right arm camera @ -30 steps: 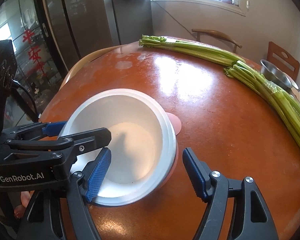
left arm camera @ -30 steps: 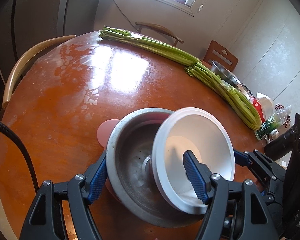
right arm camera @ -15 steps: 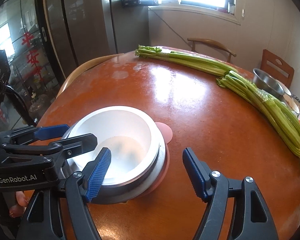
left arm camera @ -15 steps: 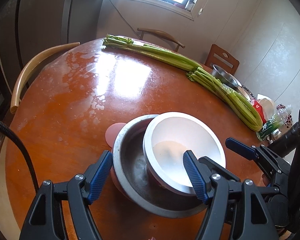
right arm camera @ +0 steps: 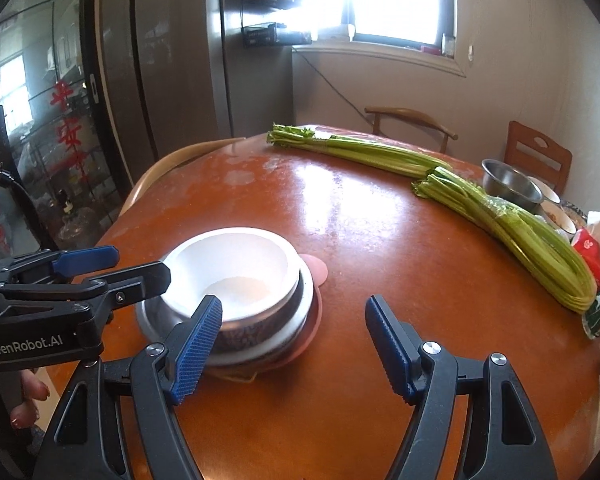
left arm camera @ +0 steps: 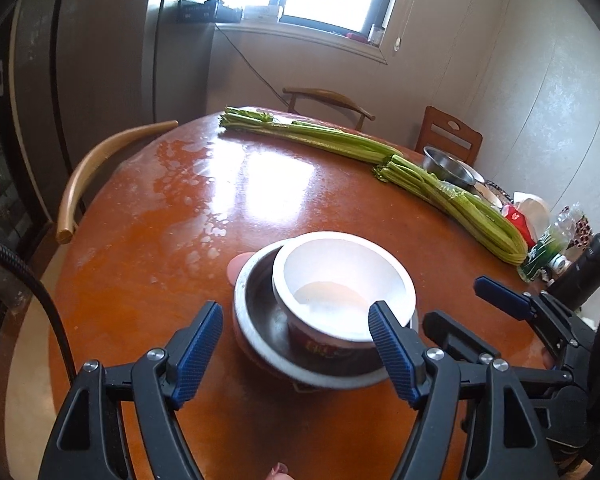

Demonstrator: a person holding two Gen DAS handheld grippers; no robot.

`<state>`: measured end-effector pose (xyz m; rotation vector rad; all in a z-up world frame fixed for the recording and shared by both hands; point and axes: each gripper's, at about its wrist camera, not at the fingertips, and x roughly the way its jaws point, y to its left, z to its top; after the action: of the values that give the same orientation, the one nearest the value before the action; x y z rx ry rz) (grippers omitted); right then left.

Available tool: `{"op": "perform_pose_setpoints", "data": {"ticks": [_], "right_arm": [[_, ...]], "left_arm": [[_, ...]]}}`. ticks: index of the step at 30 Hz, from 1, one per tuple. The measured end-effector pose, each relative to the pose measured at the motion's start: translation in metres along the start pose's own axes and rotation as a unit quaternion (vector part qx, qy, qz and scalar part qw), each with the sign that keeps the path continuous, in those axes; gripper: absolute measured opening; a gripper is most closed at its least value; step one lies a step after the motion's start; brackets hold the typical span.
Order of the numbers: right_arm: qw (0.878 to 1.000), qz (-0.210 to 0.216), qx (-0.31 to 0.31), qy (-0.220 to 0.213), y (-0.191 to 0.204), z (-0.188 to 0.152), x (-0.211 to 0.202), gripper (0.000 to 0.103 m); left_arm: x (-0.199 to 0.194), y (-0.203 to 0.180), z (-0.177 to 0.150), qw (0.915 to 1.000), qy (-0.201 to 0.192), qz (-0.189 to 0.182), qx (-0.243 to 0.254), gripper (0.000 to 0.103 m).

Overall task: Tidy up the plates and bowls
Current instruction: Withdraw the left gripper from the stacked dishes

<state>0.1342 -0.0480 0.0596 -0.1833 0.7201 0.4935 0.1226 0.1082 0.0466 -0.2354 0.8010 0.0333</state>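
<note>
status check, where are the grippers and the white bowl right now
Left gripper open, jaws just widened, nothing gripped. Right gripper open, empty. White bowl nested in steel bowl on pink plate. Celery far side, not in the way.

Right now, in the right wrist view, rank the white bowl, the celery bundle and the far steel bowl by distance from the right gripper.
1. White bowl: nested in the stack, left of the right gripper.
2. Celery bundle: right of centre.
3. Steel bowl: far right edge, behind the celery.

White bowl [left arm camera: 342,280] nested in steel bowl [left arm camera: 268,320] — upright.
</note>
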Motion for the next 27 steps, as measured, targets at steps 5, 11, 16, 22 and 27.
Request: {"op": "perform_pose_setpoints", "data": {"ticks": [5,11,16,22,27], "right_arm": [[1.0,-0.006,-0.006,-0.004,0.005,-0.03,-0.021,0.075],[1.0,-0.012,0.001,0.006,0.01,-0.07,-0.038,0.075],[1.0,-0.016,0.006,0.005,0.018,-0.099,-0.052,0.076],[1.0,-0.019,0.018,-0.004,0.021,-0.12,-0.065,0.076],[0.999,-0.025,0.022,-0.008,0.022,-0.132,-0.069,0.076]], "left_arm": [[-0.014,-0.009,-0.031,0.9995,-0.003,0.033,-0.002,0.079],[-0.026,-0.015,-0.071,0.9991,0.004,0.041,0.0,0.08],[-0.034,-0.024,-0.099,0.9991,0.006,0.041,0.008,0.08],[-0.047,-0.028,-0.12,0.9991,-0.001,0.04,0.013,0.08],[-0.054,-0.027,-0.131,0.9991,-0.011,0.04,0.014,0.08]]}}
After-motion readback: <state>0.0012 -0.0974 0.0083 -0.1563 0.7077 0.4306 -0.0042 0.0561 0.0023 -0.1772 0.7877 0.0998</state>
